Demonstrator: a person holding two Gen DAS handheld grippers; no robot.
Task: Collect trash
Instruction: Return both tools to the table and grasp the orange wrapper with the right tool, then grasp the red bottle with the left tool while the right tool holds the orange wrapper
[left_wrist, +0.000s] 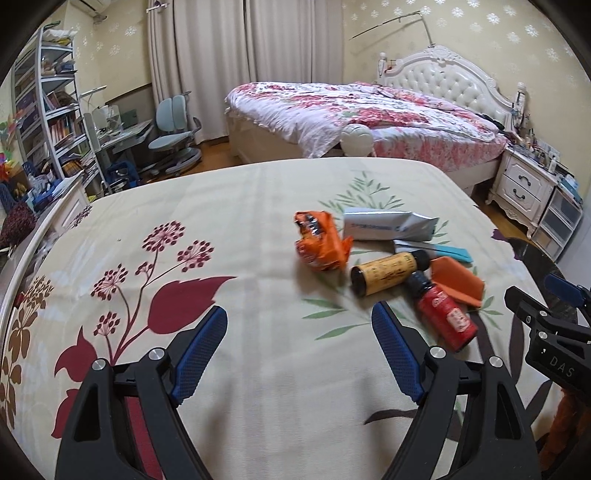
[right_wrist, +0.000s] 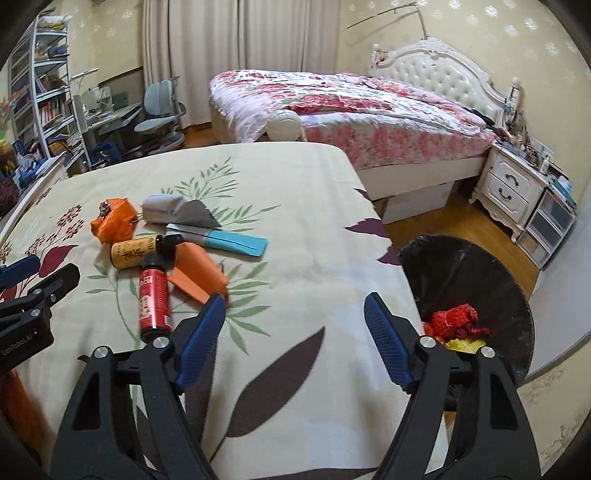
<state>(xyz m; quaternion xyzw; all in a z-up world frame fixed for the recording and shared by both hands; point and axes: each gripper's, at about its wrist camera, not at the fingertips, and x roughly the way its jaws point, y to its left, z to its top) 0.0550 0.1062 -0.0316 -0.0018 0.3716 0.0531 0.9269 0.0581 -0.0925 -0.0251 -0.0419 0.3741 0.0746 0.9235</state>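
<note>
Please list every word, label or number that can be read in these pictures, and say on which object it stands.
"DAS": on the black body of the right tool.
"GenRobot.AI": on the black body of the left tool.
Yellow bottle: large dark characters, too blurred to read.
Red bottle: label print, unreadable.
Orange wrapper and grey-white packet: print too small to read.

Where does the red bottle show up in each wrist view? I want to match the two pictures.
Left wrist view: the red bottle lies lower right, just past the right finger of the left hand-held gripper.
Right wrist view: the red bottle lies left of centre, beside the left finger of the right hand-held gripper.
Shared landmark: the yellow bottle lies beside its cap end in both.
</note>
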